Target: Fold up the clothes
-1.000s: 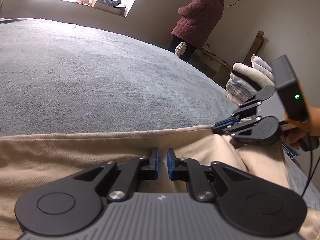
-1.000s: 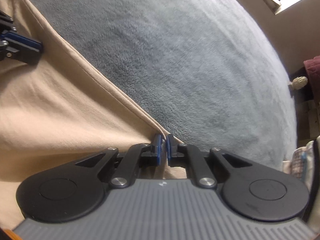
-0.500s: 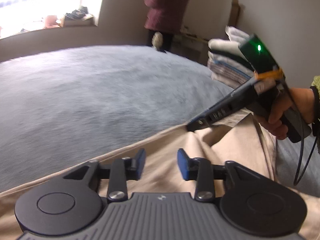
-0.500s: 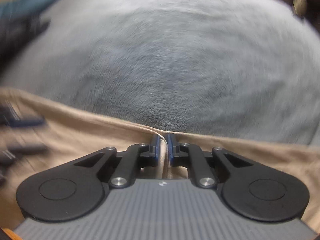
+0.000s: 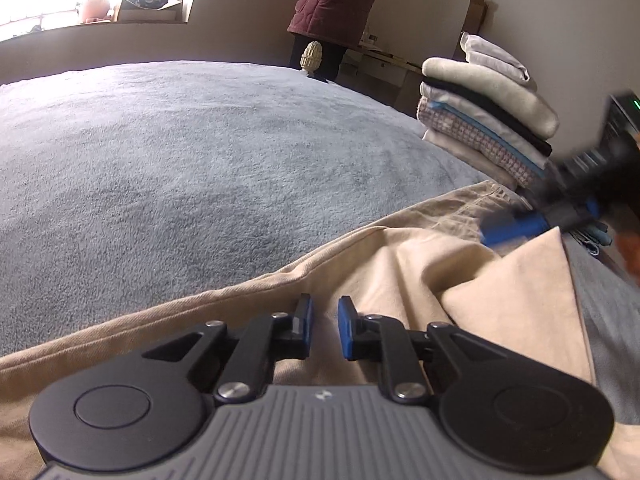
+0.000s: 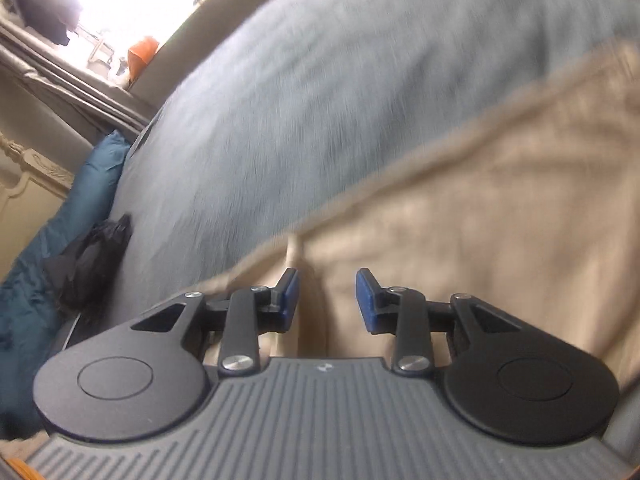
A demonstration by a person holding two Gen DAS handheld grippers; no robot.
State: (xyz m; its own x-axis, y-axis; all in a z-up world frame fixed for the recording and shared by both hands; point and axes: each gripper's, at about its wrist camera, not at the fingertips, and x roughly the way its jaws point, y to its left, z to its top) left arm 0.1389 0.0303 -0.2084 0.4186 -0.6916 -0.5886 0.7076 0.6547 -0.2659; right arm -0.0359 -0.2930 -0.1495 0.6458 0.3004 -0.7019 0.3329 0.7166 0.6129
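Note:
A beige garment (image 5: 400,264) lies spread on the grey-blue blanket (image 5: 200,160), one corner flap (image 5: 532,292) folded over at the right. My left gripper (image 5: 324,328) hovers low over the cloth near its far hem. Its jaws are closing, a narrow gap still between the blue pads and nothing pinched. The right gripper (image 5: 508,230) shows blurred at the right edge of the left wrist view. In its own view the right gripper (image 6: 327,300) is opening over the garment (image 6: 480,208). A raised crease of cloth lies between the pads, which do not press on it.
A stack of folded clothes (image 5: 484,116) sits at the bed's far right corner. A person in a maroon jacket (image 5: 336,0) stands beyond the bed. A blue quilt (image 6: 48,220) and a dark bundle (image 6: 92,256) lie at the bed's left side.
The right gripper has rolled, swung sideways and let go of the beige hem, its jaws now apart. The left jaws opened wide, then narrowed, and the left hand shifted along the hem.

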